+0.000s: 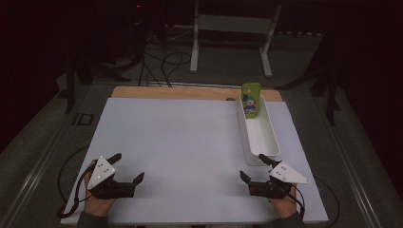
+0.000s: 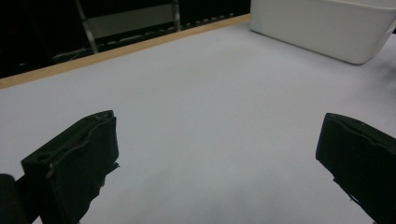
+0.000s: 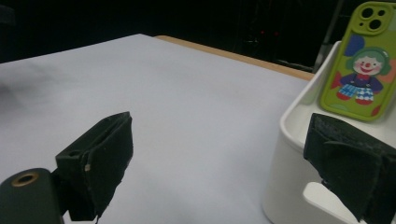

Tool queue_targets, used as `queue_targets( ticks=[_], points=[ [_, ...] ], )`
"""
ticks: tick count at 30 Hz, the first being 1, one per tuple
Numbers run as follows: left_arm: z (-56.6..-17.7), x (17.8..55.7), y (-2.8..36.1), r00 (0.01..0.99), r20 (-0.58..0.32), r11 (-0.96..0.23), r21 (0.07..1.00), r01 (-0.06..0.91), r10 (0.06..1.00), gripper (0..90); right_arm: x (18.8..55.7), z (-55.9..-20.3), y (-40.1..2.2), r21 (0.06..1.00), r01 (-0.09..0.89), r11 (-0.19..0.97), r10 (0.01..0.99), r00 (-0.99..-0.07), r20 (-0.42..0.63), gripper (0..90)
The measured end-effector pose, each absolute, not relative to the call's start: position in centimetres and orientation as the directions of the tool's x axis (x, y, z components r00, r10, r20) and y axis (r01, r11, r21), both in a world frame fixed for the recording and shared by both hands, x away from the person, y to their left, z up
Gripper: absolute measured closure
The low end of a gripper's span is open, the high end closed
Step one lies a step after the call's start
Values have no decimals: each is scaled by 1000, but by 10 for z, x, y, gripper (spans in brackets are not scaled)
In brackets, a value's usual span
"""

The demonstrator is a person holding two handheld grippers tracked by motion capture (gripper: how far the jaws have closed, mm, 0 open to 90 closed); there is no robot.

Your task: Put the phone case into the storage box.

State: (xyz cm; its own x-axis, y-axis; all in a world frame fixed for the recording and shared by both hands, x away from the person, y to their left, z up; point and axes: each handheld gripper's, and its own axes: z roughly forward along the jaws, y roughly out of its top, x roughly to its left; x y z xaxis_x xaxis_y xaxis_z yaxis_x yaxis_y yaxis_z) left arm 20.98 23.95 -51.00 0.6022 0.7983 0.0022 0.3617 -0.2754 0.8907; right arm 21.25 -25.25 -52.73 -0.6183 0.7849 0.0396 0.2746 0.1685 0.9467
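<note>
Phone case point(image 1: 251, 99), lime green with a cartoon clown printed on it, stands tilted against the far end of the long white bin point(image 1: 264, 142), which sits toward three o'clock on the pale table sheet point(image 1: 180, 142); in the right gripper view the case point(image 3: 362, 70) leans upright at the bin's back wall, camera cutout uppermost. Both tools rest low at the near edge, so the work looks to be at its very start, with nothing yet reached for. The right gripper point(image 1: 259, 168) lies at about five o'clock, just beside the bin's near end, its jaws spread wide and empty, one of them close against the bin's rim though contact cannot be told. The left gripper point(image 1: 127, 167) sits at about seven o'clock, well apart from the bin, its jaws likewise wide apart with bare sheet between them, holding nothing. The likely next move falls to the right tool: travel along the bin toward twelve o'clock, come down over the case's top edge, and pinch its thin flat body across the faces without knocking it over.
</note>
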Motion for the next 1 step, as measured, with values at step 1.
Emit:
queue_targets(
  ticks=[1],
  points=[
    [-510, 210, 240, 602, 2, -275, 891, 362, 798, 0, 213, -527, -252, 947, 275, 169, 785, -618, 40, 81]
  ],
)
